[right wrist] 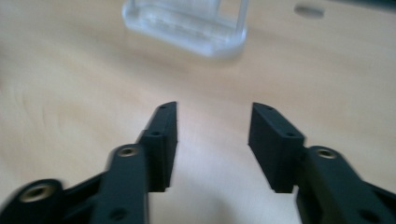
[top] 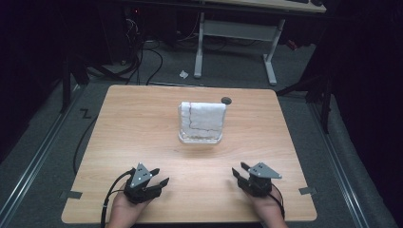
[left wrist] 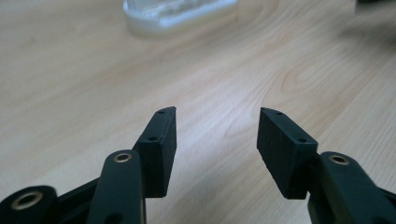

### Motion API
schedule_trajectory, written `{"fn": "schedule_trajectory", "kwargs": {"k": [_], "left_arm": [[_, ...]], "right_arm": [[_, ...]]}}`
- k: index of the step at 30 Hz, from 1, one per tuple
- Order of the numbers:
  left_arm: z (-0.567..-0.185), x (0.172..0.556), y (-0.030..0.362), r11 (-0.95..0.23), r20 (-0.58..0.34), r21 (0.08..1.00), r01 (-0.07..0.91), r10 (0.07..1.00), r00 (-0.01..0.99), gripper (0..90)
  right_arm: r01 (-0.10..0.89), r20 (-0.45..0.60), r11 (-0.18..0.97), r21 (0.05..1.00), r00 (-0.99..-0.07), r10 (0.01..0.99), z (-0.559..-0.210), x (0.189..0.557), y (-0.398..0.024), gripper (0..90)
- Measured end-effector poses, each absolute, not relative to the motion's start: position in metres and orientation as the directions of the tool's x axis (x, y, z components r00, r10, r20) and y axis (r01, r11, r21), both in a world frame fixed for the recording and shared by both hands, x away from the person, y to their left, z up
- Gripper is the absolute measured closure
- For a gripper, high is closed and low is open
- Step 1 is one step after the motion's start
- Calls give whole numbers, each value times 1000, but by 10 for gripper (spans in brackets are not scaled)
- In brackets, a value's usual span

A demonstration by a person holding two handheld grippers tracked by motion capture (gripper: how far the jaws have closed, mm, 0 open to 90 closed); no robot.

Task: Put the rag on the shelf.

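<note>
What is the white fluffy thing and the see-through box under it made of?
The white cloth looks like soft terry fabric, maybe a towel: its surface is fuzzy and matte, with a stitched seam. The clear container looks like glossy plastic, though it could be glass: light shines through its walls. The table looks like smooth pale wood.

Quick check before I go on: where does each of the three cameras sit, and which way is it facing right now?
High view: above the near edge, looking forward and down on the table; both hands with the left gripper and right gripper show at the bottom.
Left gripper view: rides the left gripper, low over the wood, facing the clear container; its open black jaws show.
Right gripper view: rides the right gripper, facing the same container; open jaws show.
Shared: all three see the container with the white towel.
</note>
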State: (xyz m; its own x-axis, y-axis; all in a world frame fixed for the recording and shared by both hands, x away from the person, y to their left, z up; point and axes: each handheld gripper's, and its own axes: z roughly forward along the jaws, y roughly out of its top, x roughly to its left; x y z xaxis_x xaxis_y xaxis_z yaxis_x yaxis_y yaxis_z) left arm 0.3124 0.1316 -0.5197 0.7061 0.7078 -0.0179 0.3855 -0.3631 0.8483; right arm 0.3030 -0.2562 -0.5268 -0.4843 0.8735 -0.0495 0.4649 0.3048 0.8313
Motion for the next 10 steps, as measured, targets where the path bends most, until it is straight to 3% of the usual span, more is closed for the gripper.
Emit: {"fn": "schedule_trajectory", "kwargs": {"k": [3,6,10], "left_arm": [[-523,318,133,-346,-60,840,418,706,706,478],[-524,319,134,-347,-60,838,422,710,702,477],[-524,319,136,-337,-71,838,429,713,698,477]], "right_arm": [[420,-96,321,849,-475,875,-520,304,-261,506],[455,-28,253,854,-447,894,-521,309,-268,503],[456,-43,270,848,-449,892,-524,309,-269,501]]}}
